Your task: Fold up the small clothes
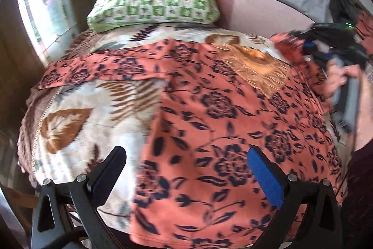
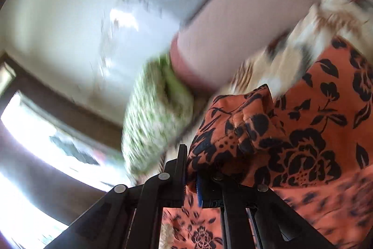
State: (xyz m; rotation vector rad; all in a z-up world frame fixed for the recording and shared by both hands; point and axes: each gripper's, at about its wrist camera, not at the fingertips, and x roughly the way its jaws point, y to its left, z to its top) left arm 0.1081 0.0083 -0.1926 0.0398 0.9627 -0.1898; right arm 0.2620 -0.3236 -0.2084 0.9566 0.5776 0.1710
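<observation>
the bed (image 1: pixel 77 109) fills most of the left wrist view, covered by a cream blanket (image 1: pixel 98 95) with brown leaf prints. spread across it lies the garment (image 1: pixel 209 113), orange with dark navy flowers, one sleeve stretched flat to the left and its lower part reaching toward the camera. behind it a green and white checked pillow (image 1: pixel 153 1) leans against a pinkish headboard (image 1: pixel 256 11). no writing or label can be read on anything. the left gripper (image 1: pixel 186 169) hangs over the near part of the garment with its fingers spread wide, a blue pad (image 1: pixel 265 176) facing inward, nothing between them and no contact with the cloth that can be made out. at the right edge a hand (image 1: pixel 338 83) carries the right gripper (image 1: pixel 331 43), blurred there. in its own view the right gripper (image 2: pixel 192 176) has its fingers pressed together on a bunched fold of the garment (image 2: pixel 235 127), lifted off the bed; the pillow (image 2: pixel 153 123) behind is smeared.
</observation>
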